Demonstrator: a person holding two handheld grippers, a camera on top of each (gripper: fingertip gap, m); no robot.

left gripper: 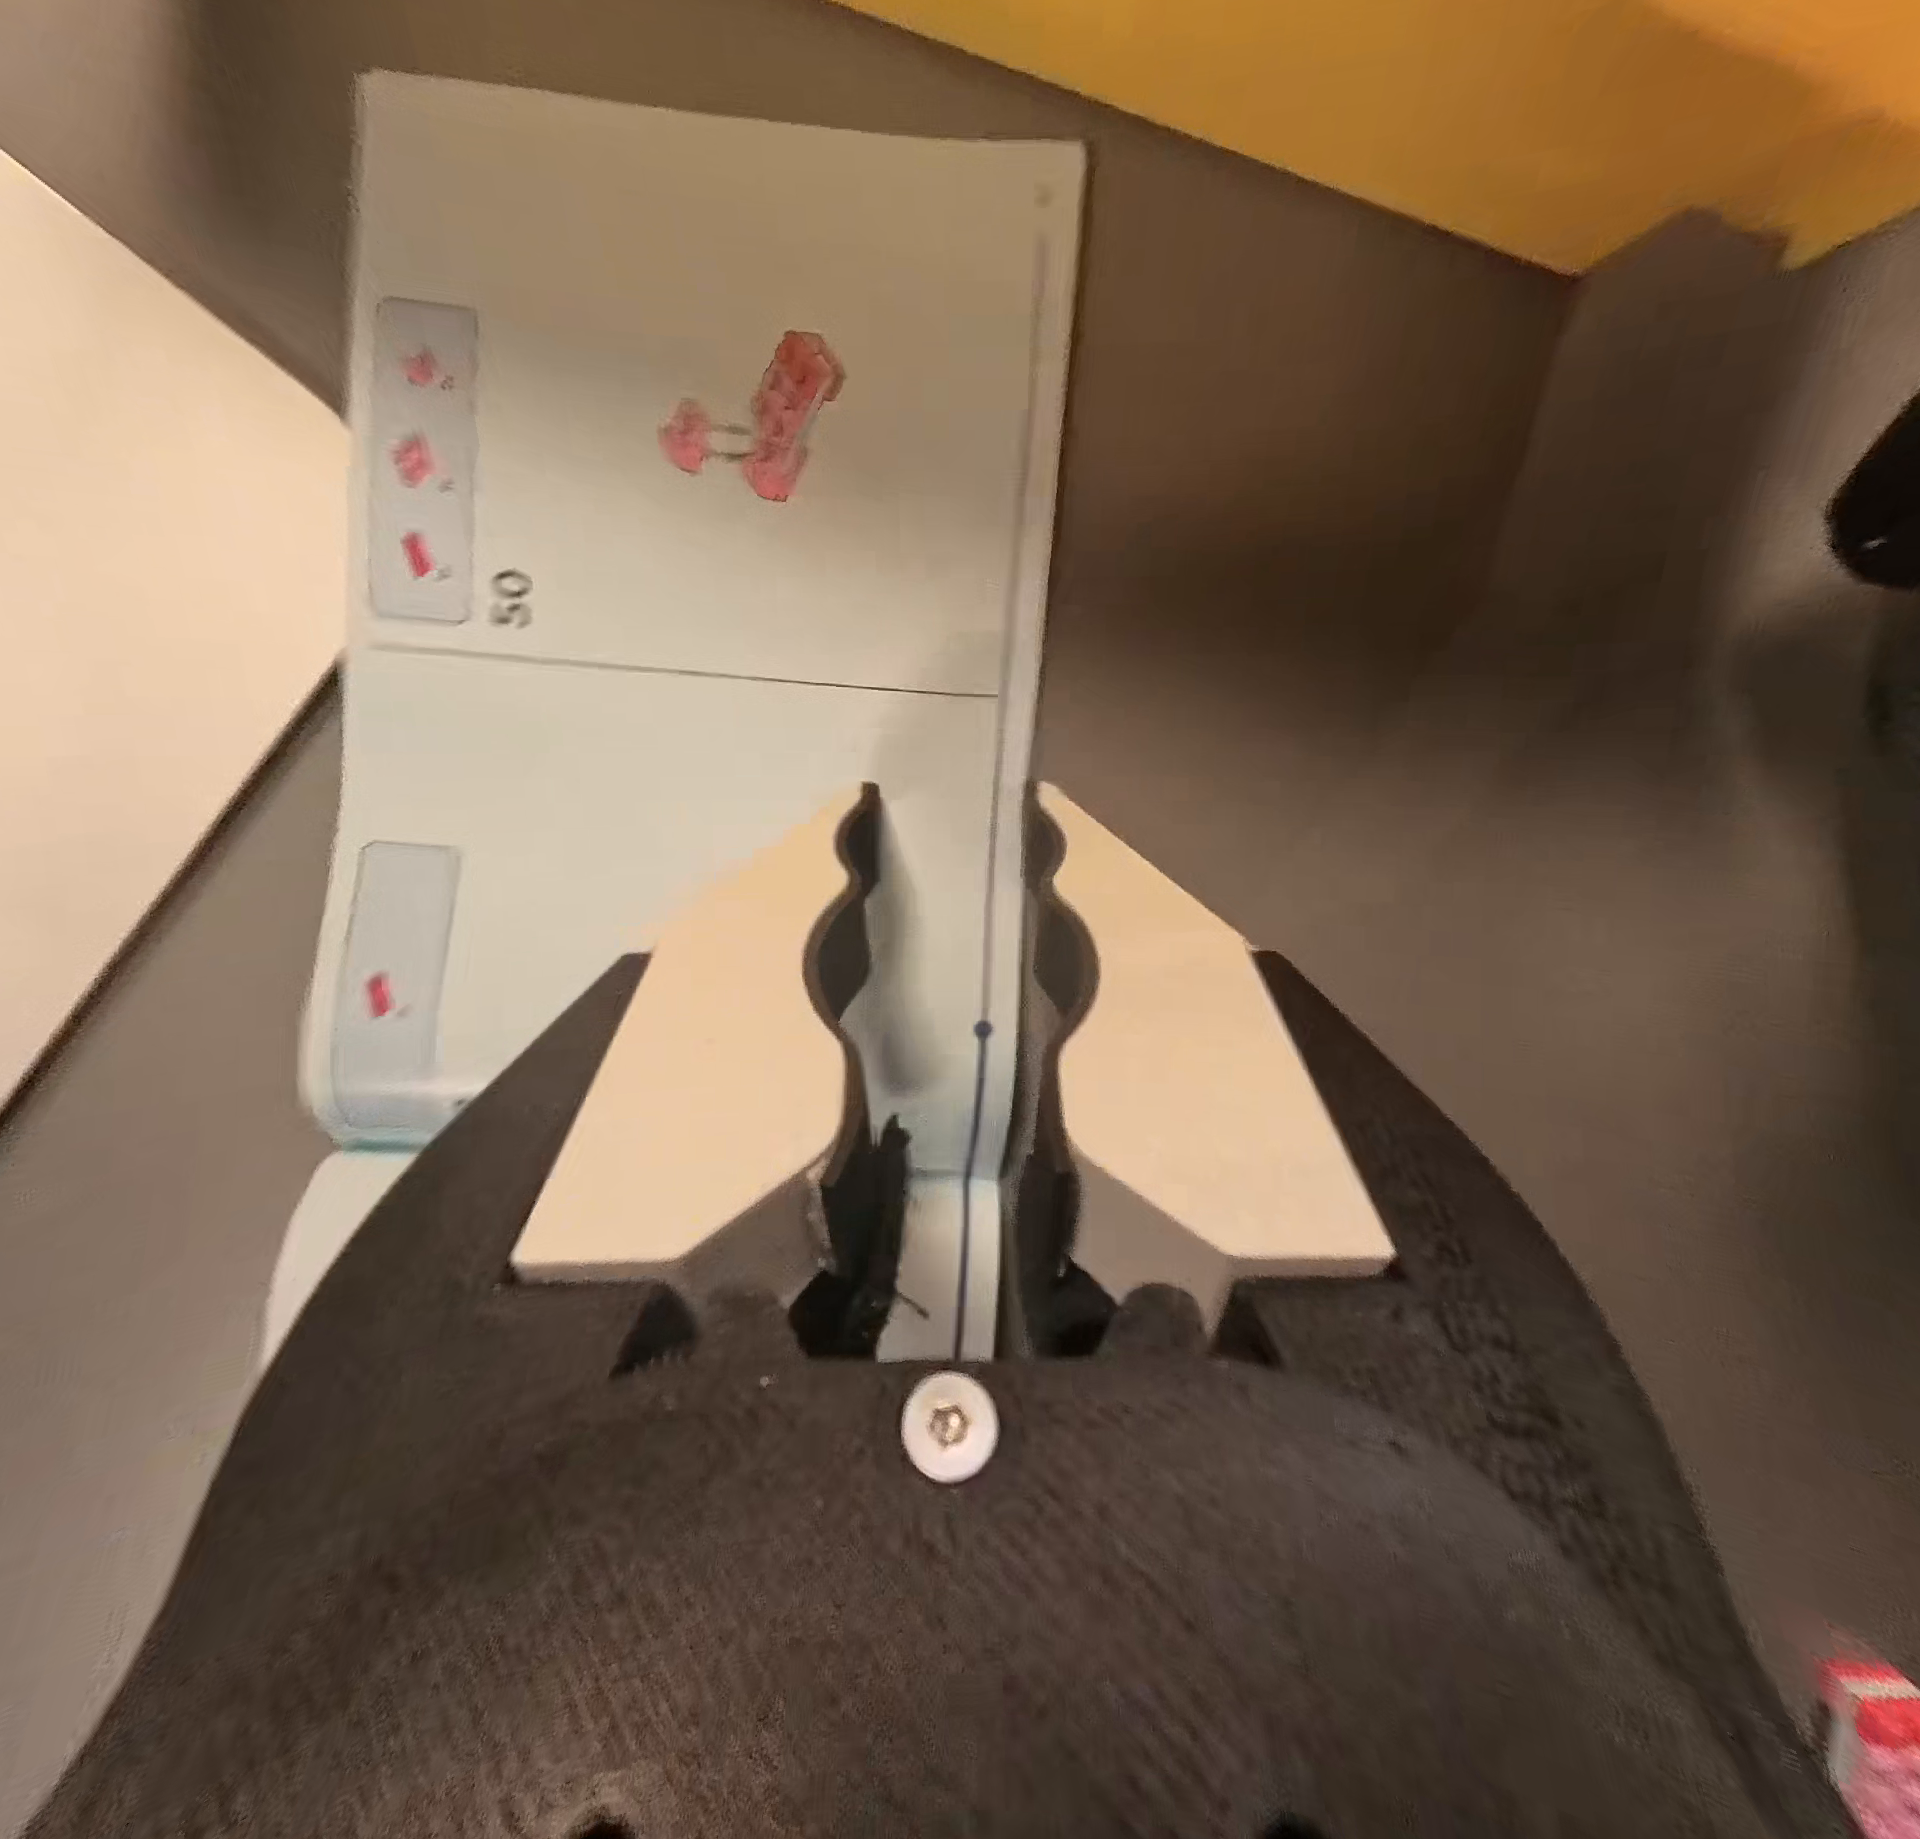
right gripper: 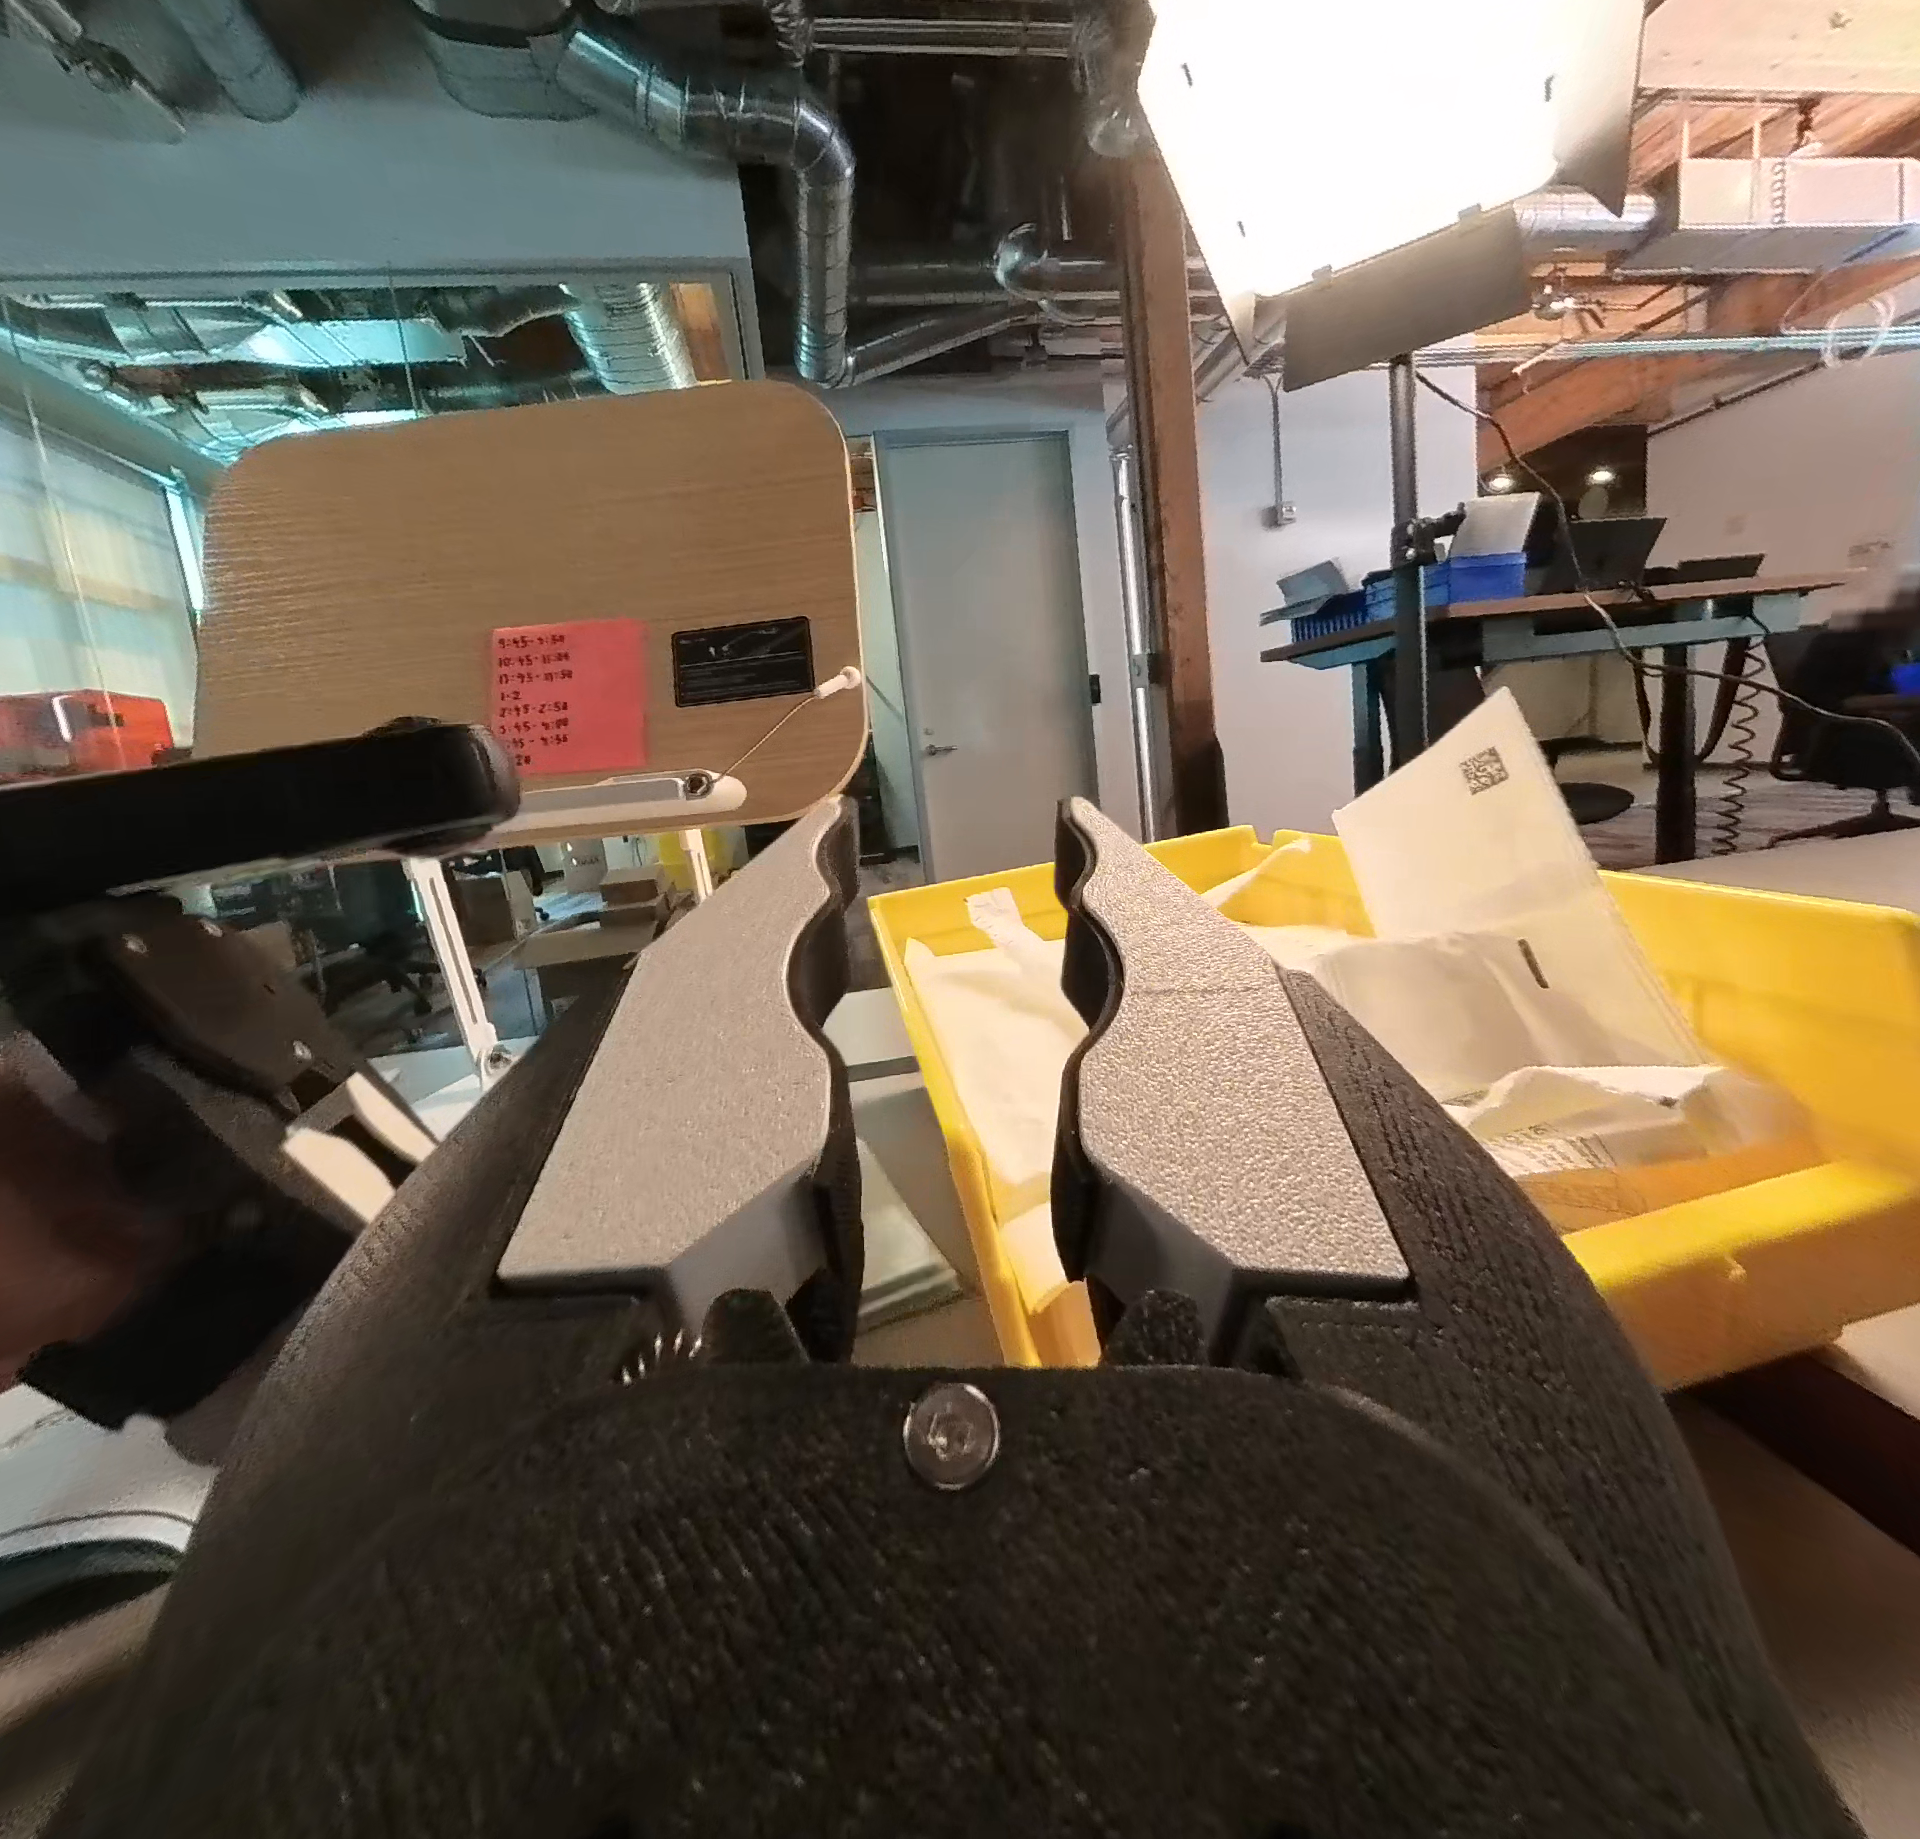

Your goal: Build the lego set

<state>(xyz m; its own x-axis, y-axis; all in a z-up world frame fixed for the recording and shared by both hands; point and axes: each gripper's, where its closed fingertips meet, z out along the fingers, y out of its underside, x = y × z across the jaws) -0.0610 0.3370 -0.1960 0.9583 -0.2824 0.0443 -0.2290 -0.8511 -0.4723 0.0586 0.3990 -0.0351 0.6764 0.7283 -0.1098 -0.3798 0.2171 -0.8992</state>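
Fingers (left gripper: 1143, 916) of left gripper (left gripper: 951, 802) straddle one booklet (left gripper: 707, 418); one yellow bin (right gripper: 1766, 968).

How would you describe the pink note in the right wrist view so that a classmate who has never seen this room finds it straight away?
Start at the tilted wooden board with rounded corners, standing left of the grey door. On its lower middle sits the pink note, a square sheet with dark handwriting. Its neighbour to the right is a black plate; the note alone is bright pink.
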